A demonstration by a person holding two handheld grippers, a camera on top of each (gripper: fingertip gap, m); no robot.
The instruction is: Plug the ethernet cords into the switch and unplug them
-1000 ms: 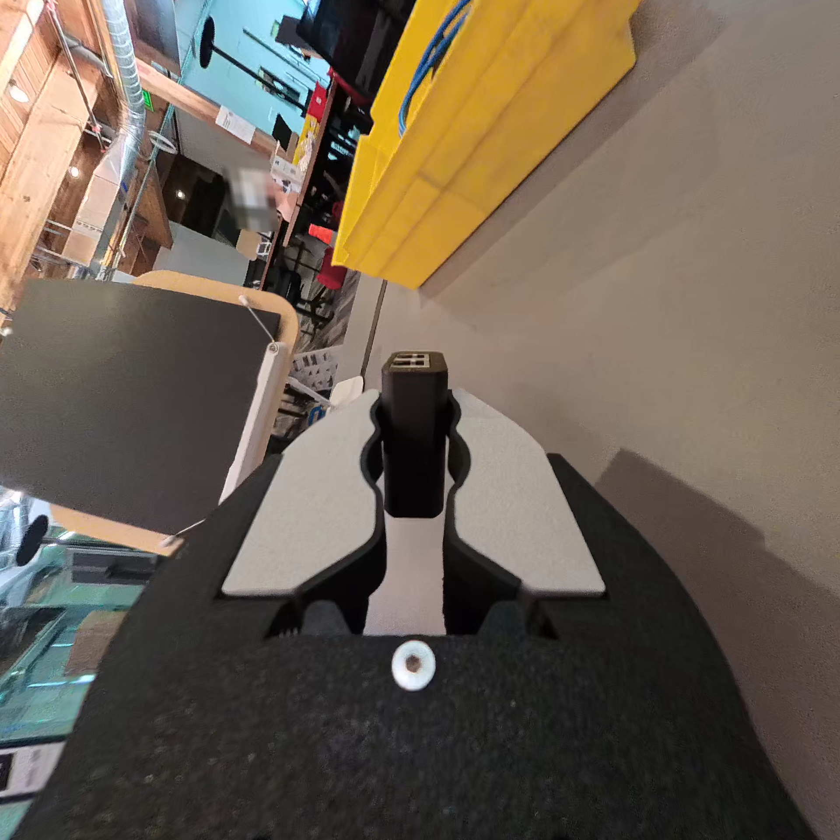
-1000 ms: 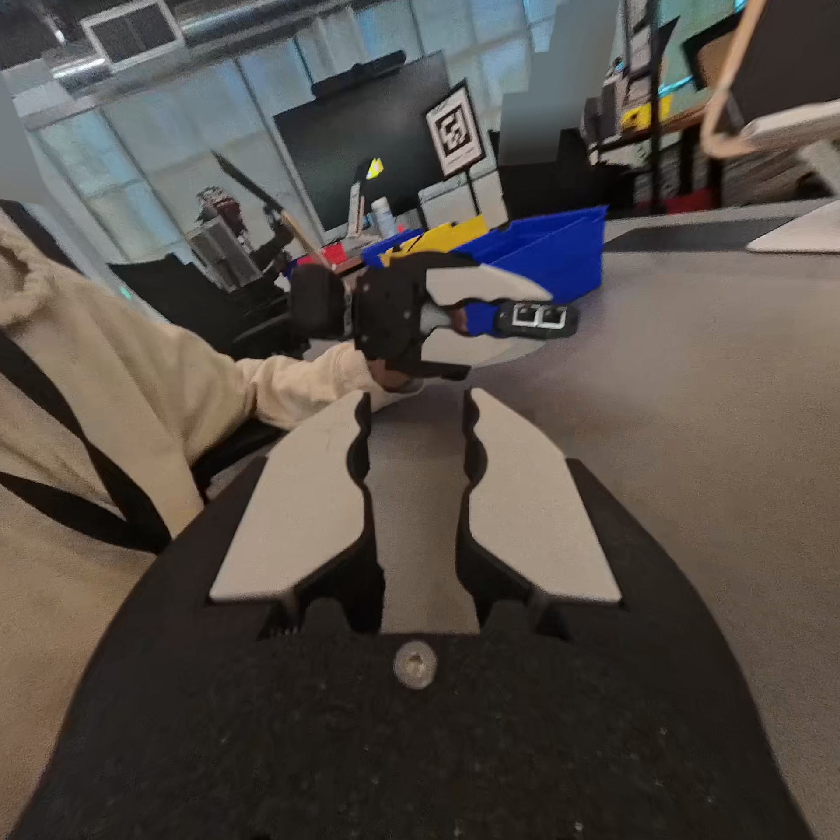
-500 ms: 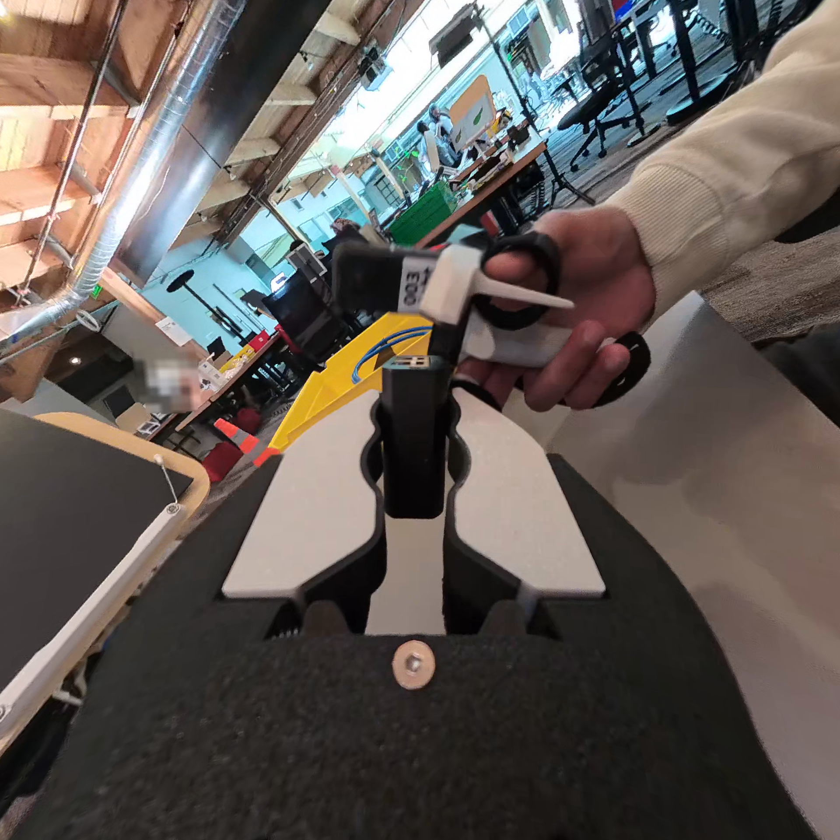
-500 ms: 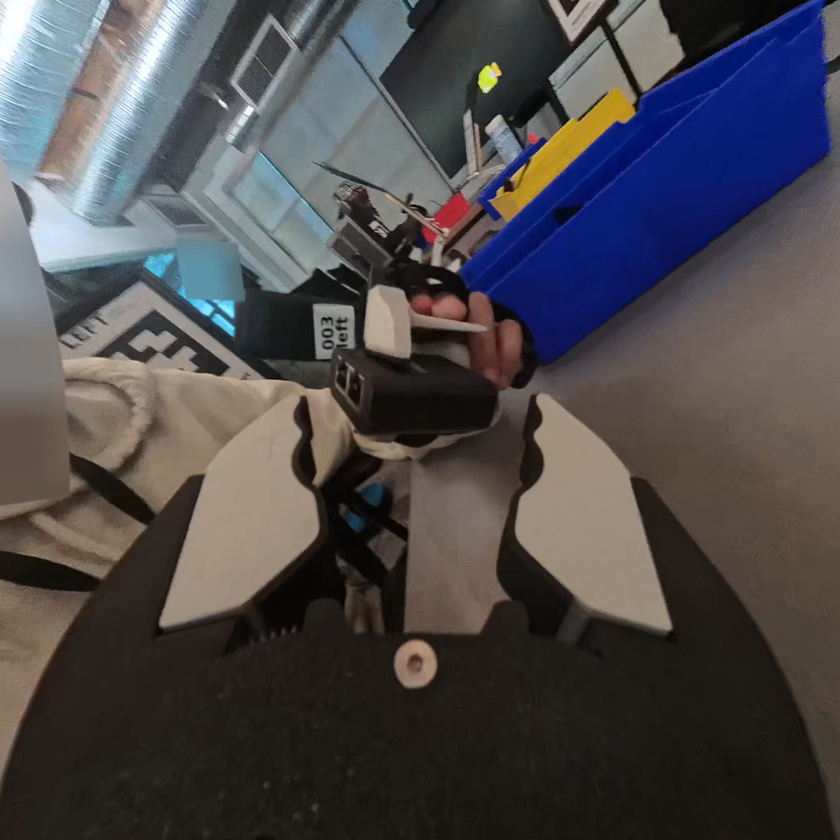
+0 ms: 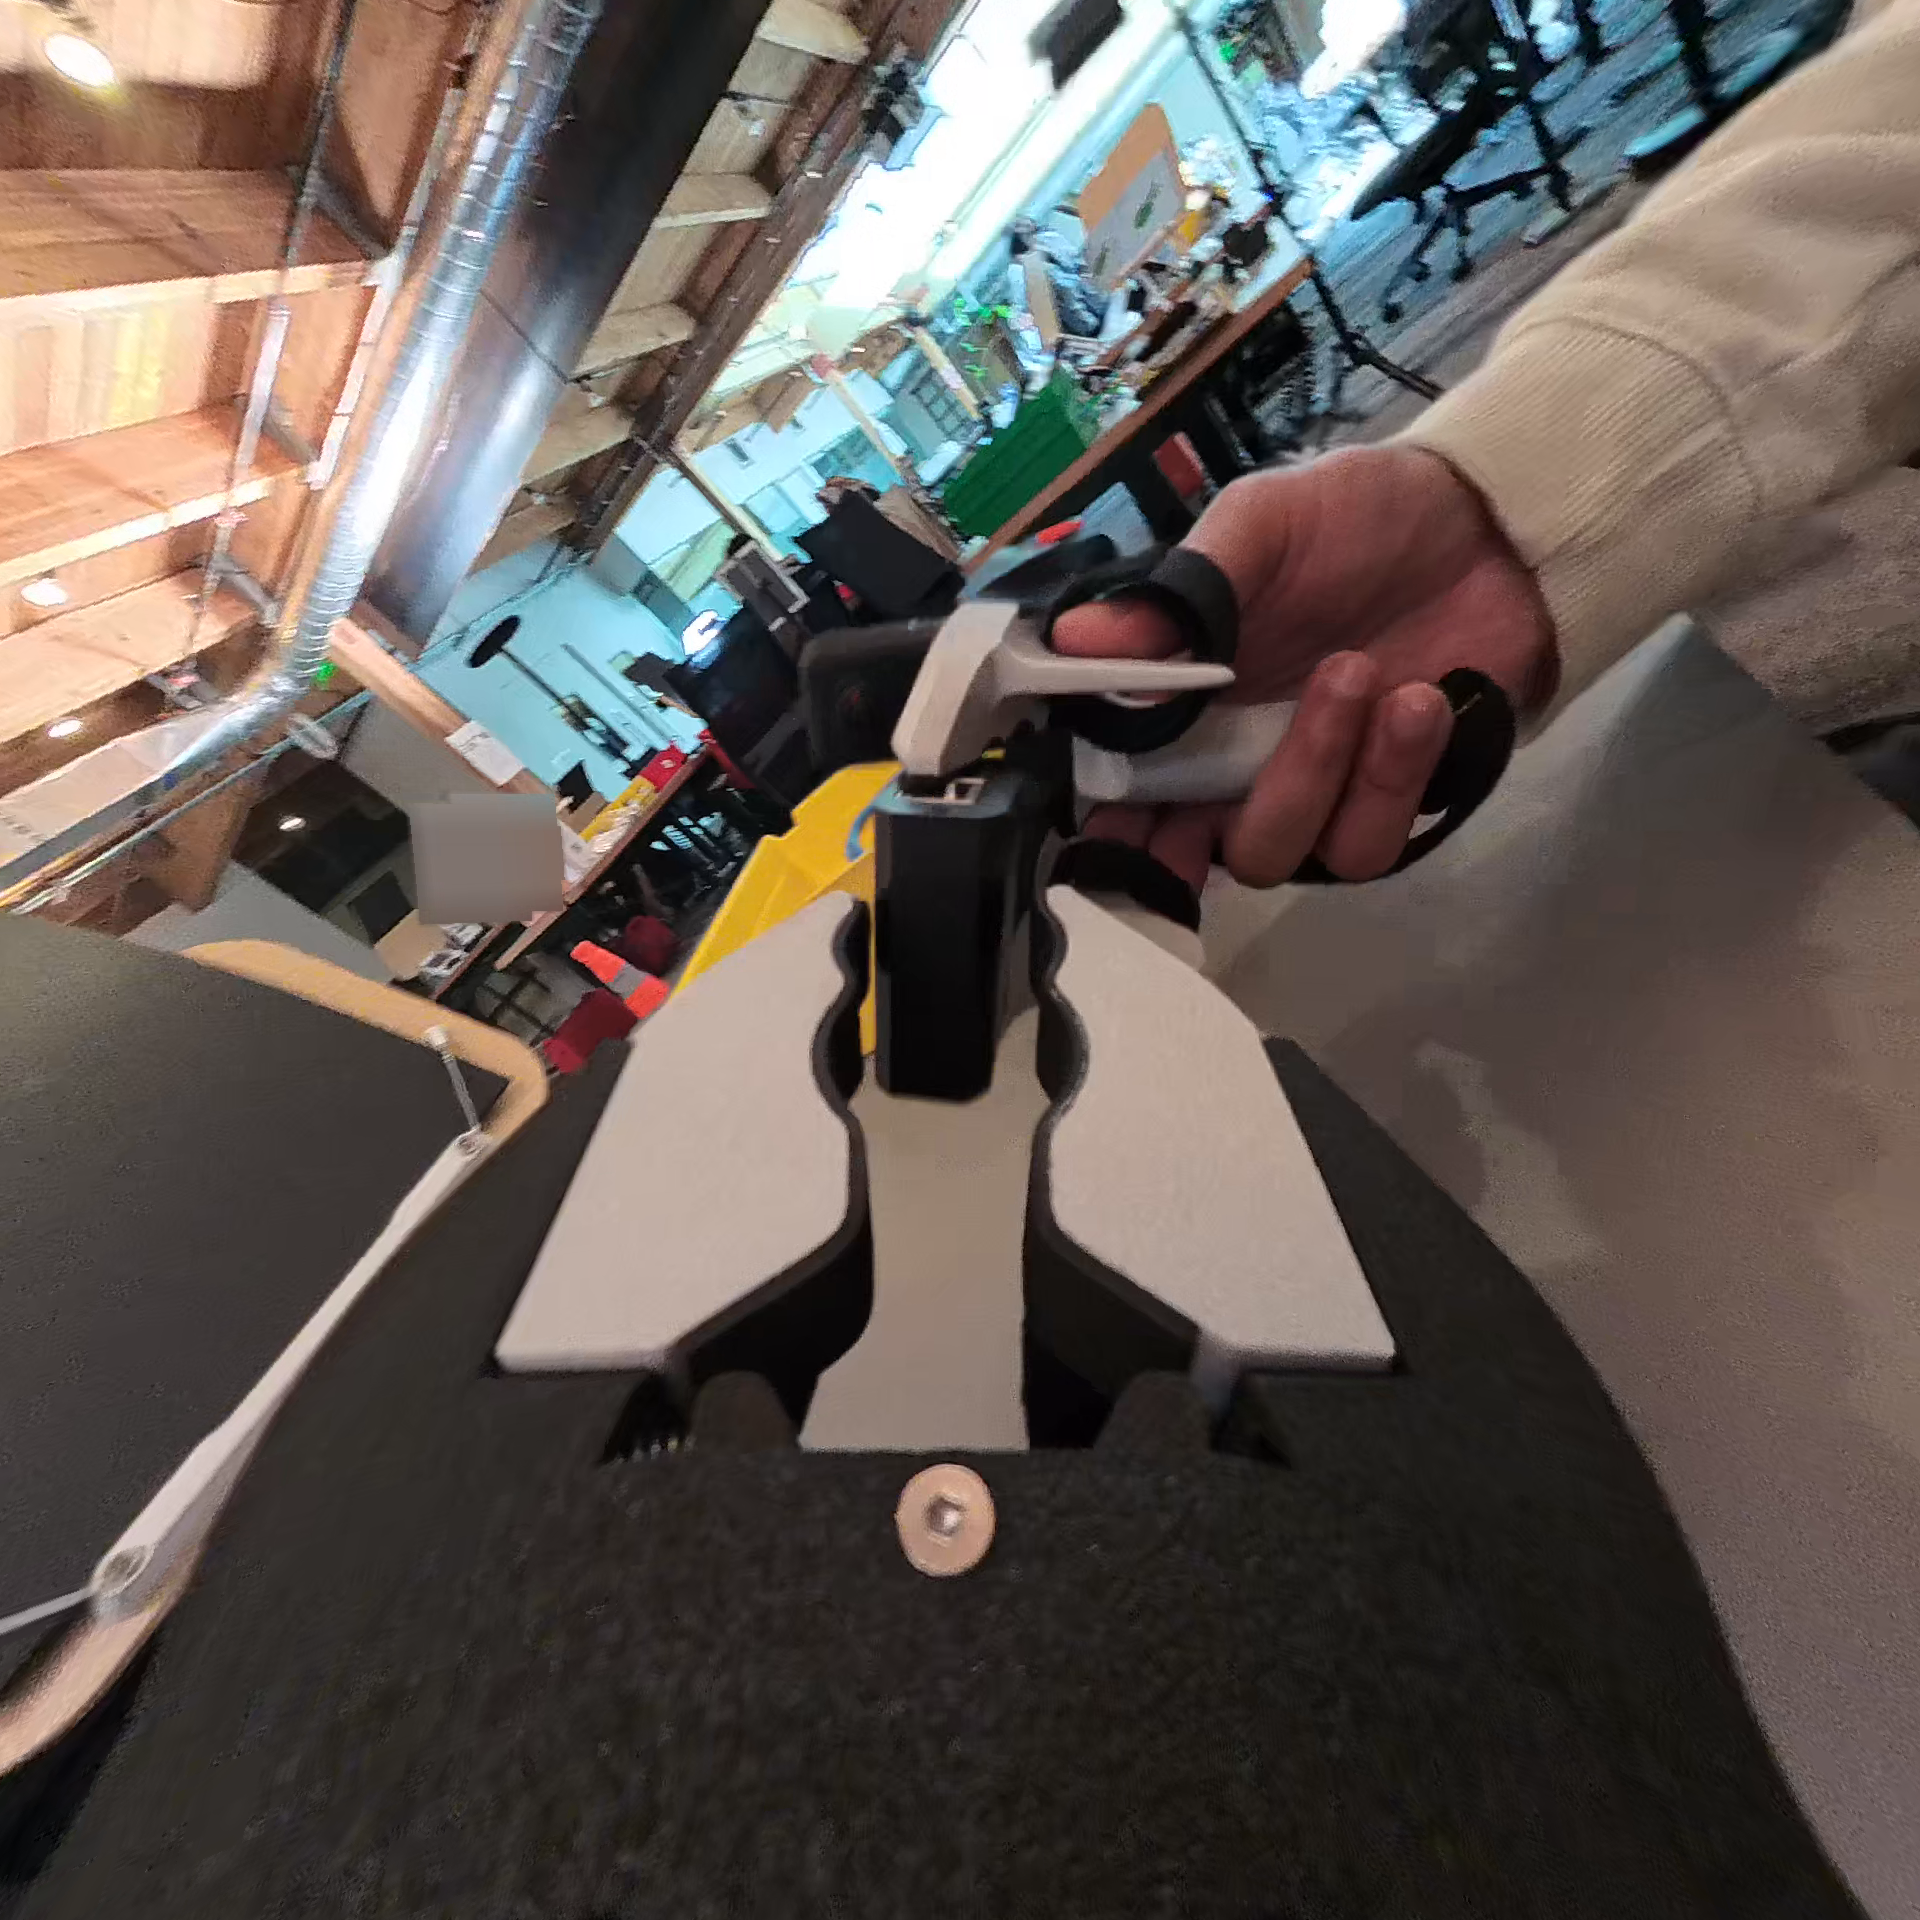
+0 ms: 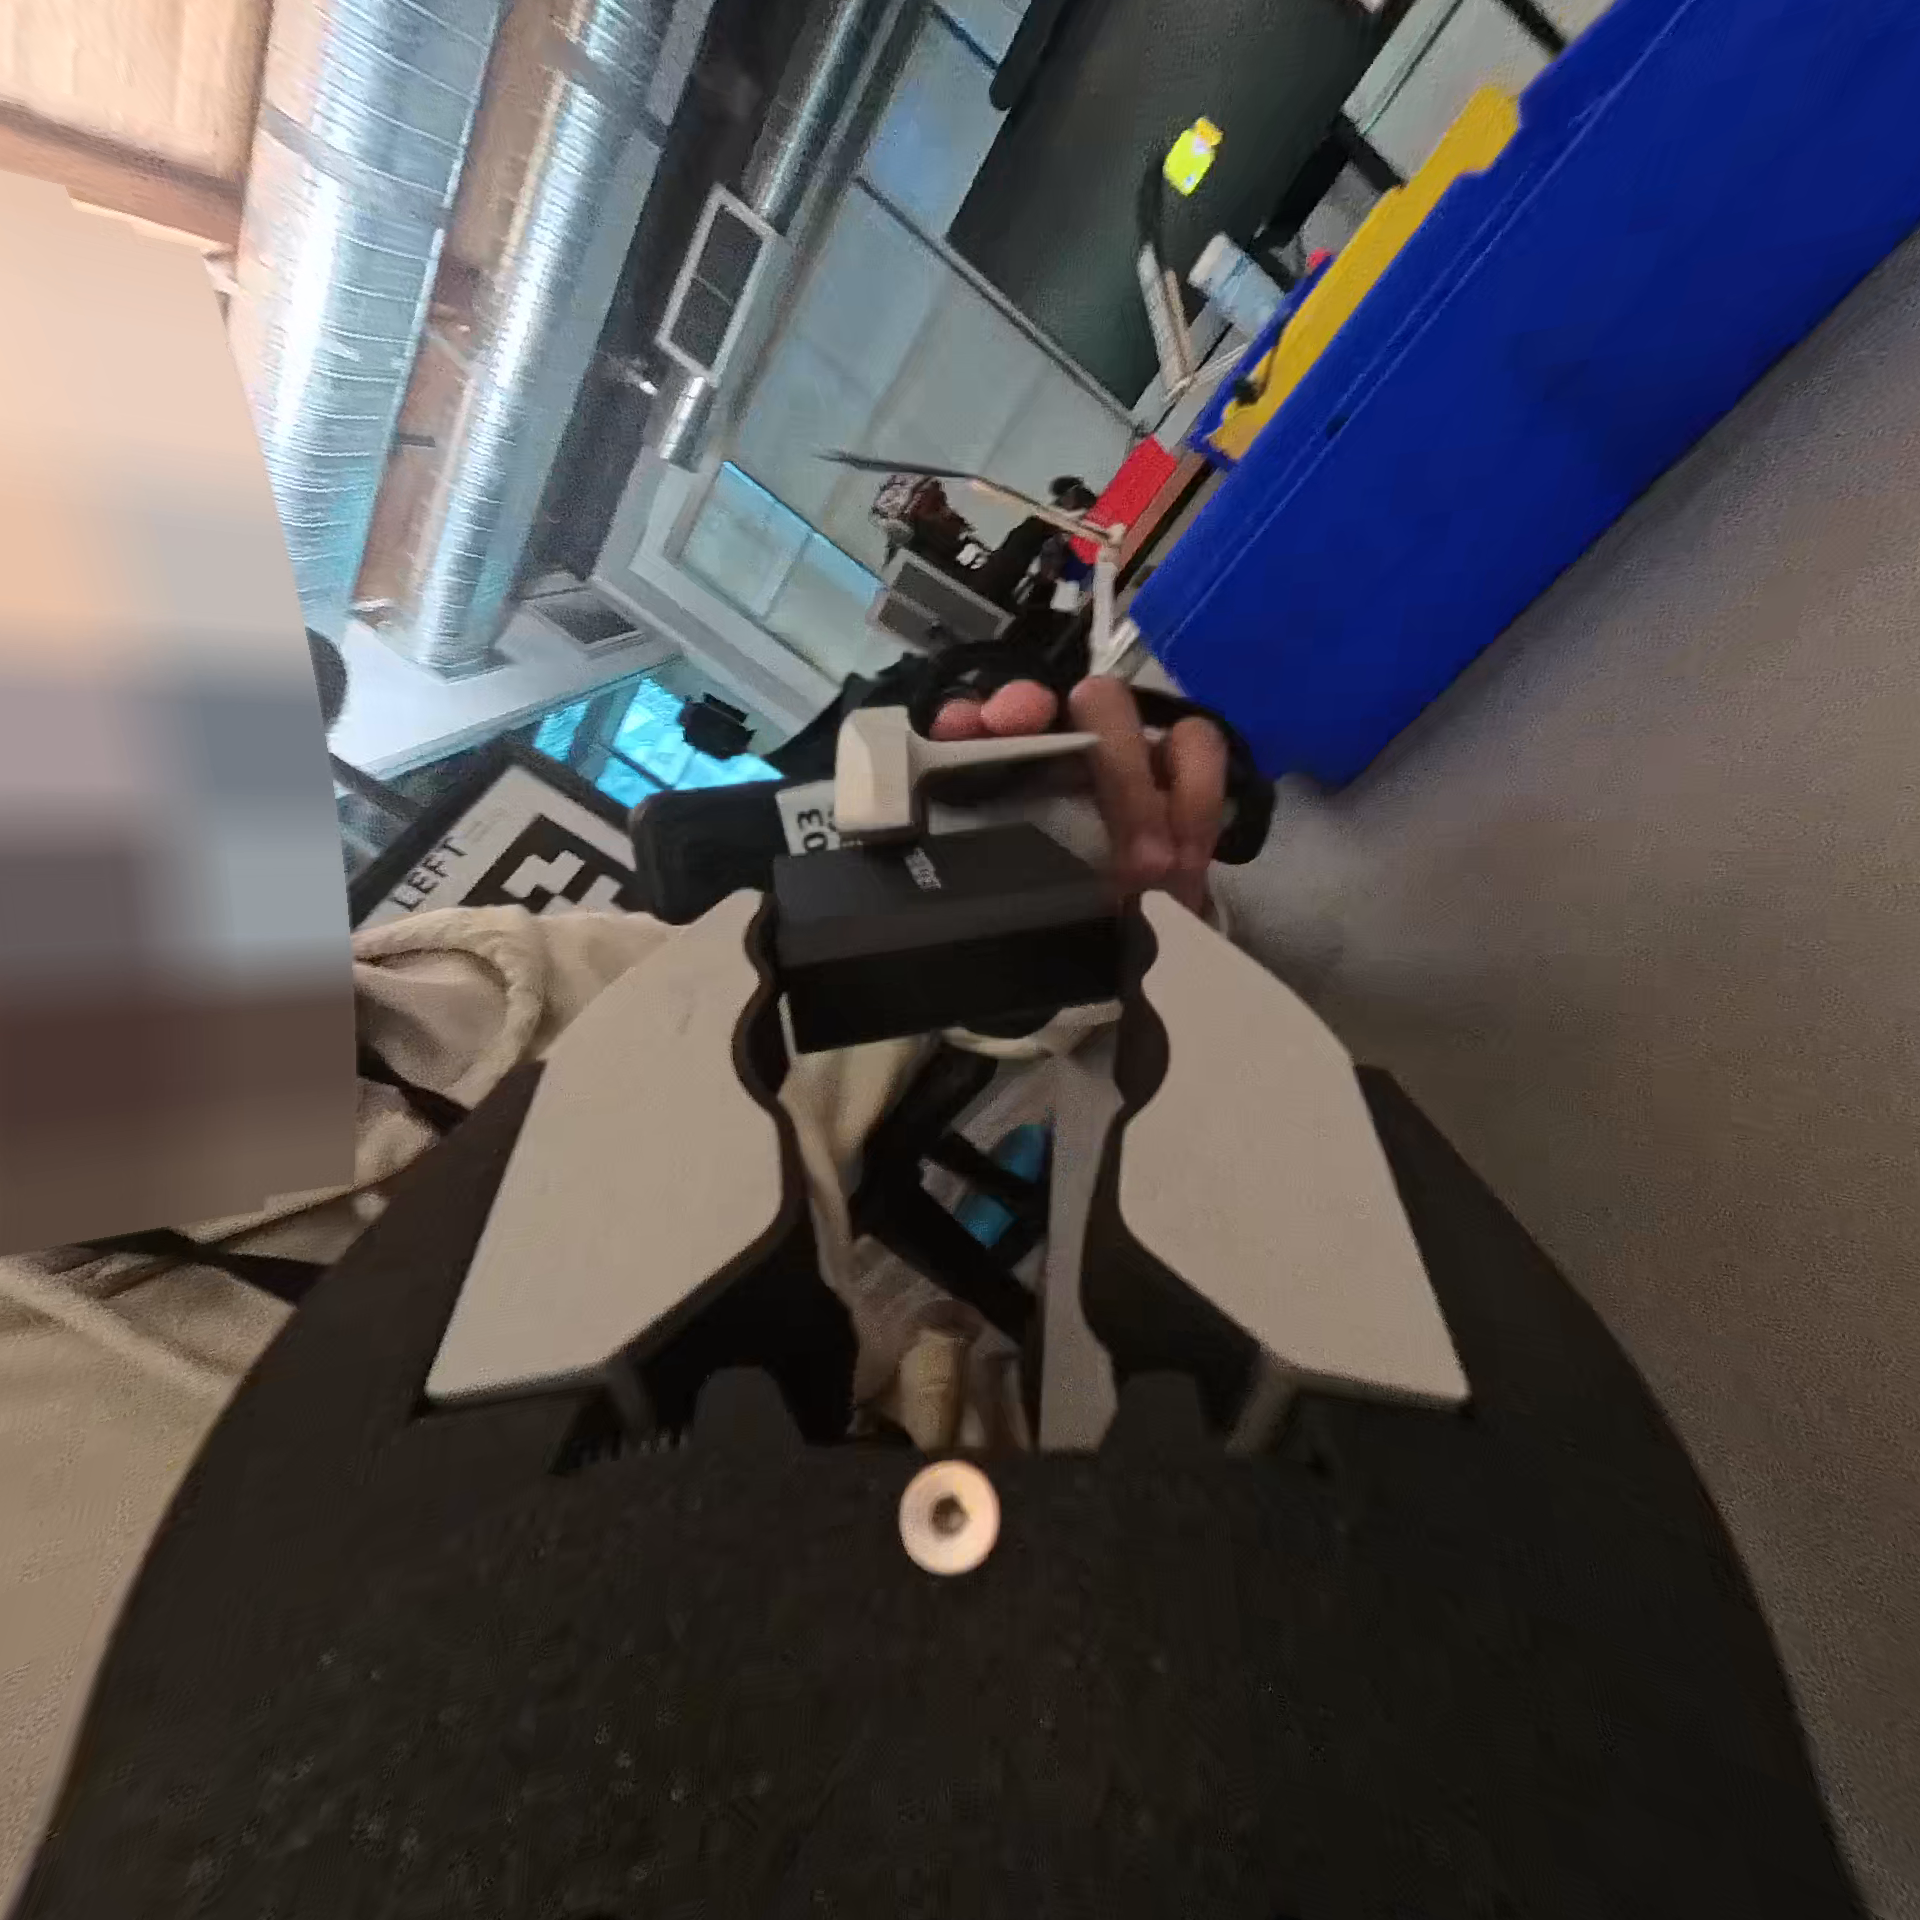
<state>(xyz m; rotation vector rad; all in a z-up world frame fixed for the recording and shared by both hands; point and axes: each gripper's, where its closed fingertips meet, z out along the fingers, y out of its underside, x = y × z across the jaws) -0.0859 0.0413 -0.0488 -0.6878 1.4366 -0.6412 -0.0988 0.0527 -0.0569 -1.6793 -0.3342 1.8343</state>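
The switch (image 5: 940, 966) is a small black box, held up above the grey table (image 5: 1610, 1195). My left gripper (image 5: 945, 935) is shut on its narrow sides, and its port end points away from the camera. In the right wrist view the switch (image 6: 935, 956) lies crosswise between the fingertips of my right gripper (image 6: 945, 935), which have closed in against both its ends. A hand (image 5: 1351, 665) holds the right gripper's handle just past the switch. A bit of blue cord (image 5: 857, 836) shows in a yellow bin (image 5: 790, 894). No cord is in the ports.
A blue bin (image 6: 1507, 416) stands on the table to the right in the right wrist view. A black panel with a wooden rim (image 5: 208, 1195) is at the left of the left wrist view. A cream sleeve (image 6: 468, 997) lies close under the grippers. Only a small space, under 4 cm, lies between the two pairs of fingers.
The left gripper has swung the switch from the yellow bin towards the right gripper. The right gripper has come up to it, opened wide, then narrowed around its ends.
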